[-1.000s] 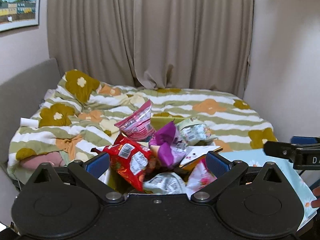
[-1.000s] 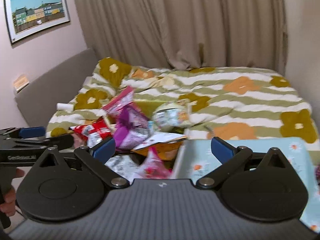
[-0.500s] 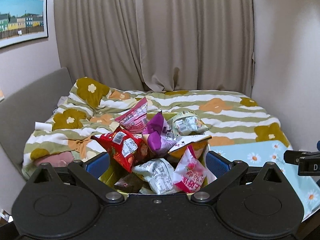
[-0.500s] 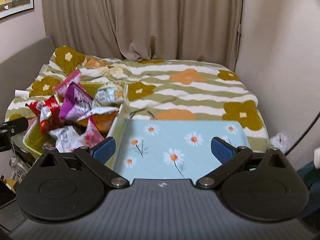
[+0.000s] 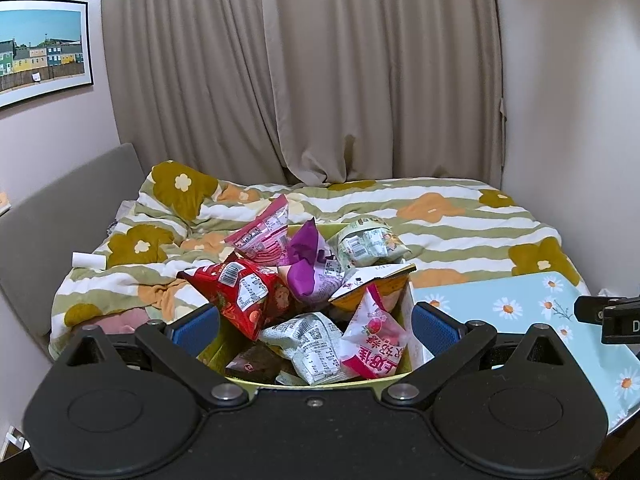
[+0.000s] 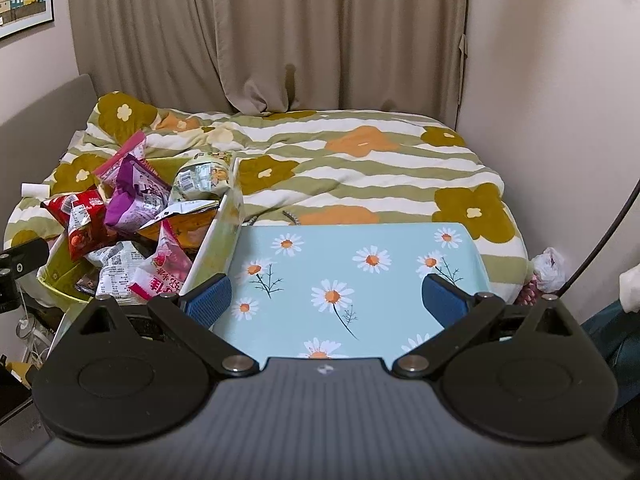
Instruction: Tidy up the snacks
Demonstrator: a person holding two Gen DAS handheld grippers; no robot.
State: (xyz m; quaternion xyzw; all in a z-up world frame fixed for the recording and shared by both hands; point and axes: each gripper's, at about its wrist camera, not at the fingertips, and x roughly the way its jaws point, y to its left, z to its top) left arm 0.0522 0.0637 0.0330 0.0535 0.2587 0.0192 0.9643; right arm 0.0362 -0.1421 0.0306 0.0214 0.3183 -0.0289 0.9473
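A yellow-green box holds several snack bags: a red one, a purple one, a pale green one, a pink one. The box also shows at the left in the right wrist view. My left gripper is open and empty, its fingers either side of the box's near end. My right gripper is open and empty above a light-blue daisy-print surface beside the box.
A bed with a green-striped flowered duvet lies behind, against beige curtains. A wall stands at the right. A grey headboard is at the left. A black cable hangs at the far right.
Both views have pulled back and settled. The right gripper has swung right, from over the snack box to over the daisy surface. Both grippers stay open.
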